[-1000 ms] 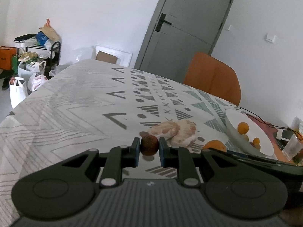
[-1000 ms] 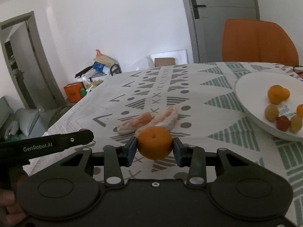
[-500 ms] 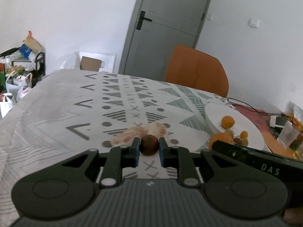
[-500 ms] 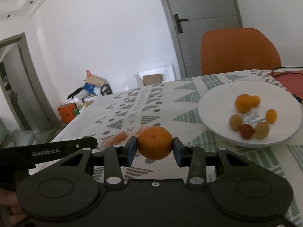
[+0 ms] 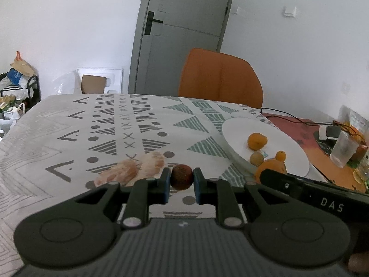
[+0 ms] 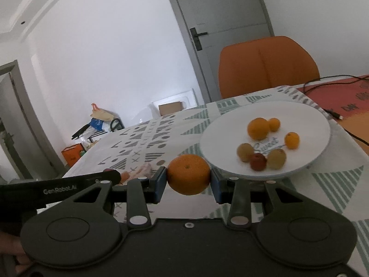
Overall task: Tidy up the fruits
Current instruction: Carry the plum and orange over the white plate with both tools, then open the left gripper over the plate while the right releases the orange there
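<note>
above a patterned tablecloth [image 5: 69, 124], the left gripper [image 5: 181, 180] pinches a small dark red fruit [image 5: 181, 179]; the right gripper [image 6: 188, 177] clamps an orange [image 6: 188, 174] beside a white plate [image 6: 309, 117] of fruit.

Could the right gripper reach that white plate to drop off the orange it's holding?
Probably yes. The right gripper, shut on the orange, sits just short of the plate's near rim with nothing between; the near side of the plate looks bare.

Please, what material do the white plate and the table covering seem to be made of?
White plate: probably glazed ceramic or melamine, since it looks smooth, evenly white and rigid-rimmed. Table covering: looks like matte printed cloth, softly draping at the edge; it could be vinyl.
</note>
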The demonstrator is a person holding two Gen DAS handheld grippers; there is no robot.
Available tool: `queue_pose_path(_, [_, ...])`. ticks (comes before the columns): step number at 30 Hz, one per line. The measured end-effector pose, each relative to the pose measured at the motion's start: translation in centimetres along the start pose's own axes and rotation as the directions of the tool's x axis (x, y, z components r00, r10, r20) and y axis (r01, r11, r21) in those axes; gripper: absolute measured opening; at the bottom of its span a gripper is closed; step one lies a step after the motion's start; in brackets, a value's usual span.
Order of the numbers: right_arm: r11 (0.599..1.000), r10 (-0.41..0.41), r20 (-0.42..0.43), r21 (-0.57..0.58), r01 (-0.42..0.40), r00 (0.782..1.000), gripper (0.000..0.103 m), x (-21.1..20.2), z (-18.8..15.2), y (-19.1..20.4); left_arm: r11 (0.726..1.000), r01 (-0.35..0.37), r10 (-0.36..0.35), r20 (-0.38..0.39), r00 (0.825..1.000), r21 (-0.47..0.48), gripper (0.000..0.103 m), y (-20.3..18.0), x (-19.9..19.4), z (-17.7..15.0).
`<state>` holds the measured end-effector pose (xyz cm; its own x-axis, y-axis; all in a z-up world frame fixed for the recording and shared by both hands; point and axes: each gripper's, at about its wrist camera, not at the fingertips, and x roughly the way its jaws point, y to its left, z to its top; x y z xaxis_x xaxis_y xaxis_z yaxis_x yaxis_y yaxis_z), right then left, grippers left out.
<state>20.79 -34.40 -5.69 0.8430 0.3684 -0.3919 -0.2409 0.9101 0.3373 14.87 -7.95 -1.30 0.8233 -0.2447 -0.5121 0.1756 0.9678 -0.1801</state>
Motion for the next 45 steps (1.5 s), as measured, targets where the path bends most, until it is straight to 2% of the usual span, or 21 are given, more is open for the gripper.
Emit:
queue_pose_path(9, [0.999, -0.036, 0.026, 0.030, 0.035, 0.999, 0.039, -0.7, 0.7, -2.8, 0.999, 0.018, -0.018, 0.003, 1.000, 0.035, 0.019, -2.0, 1.7, 0.9])
queue_pose_path(25, [0.992, -0.111, 0.028, 0.062, 0.109, 0.993, 0.039, 0.1, 2.3, -7.0, 0.992, 0.098, -0.096, -0.019, 0.995, 0.085, 0.019, -5.6, 6.4, 2.5])
queue_pose_path(39, [0.990, -0.134, 0.020, 0.056, 0.132, 0.991, 0.039, 2.1, 3.8, -8.2, 0.983, 0.157, -0.151, -0.058, 0.987, 0.099, 0.020, -7.5, 10.9, 3.8])
queue_pose_path(45, [0.989, -0.140, 0.016, 0.043, 0.139, 0.990, 0.039, 2.9, 4.2, -8.1, 0.988, 0.135, -0.130, -0.069, 0.989, 0.071, 0.023, -7.1, 11.7, 4.0])
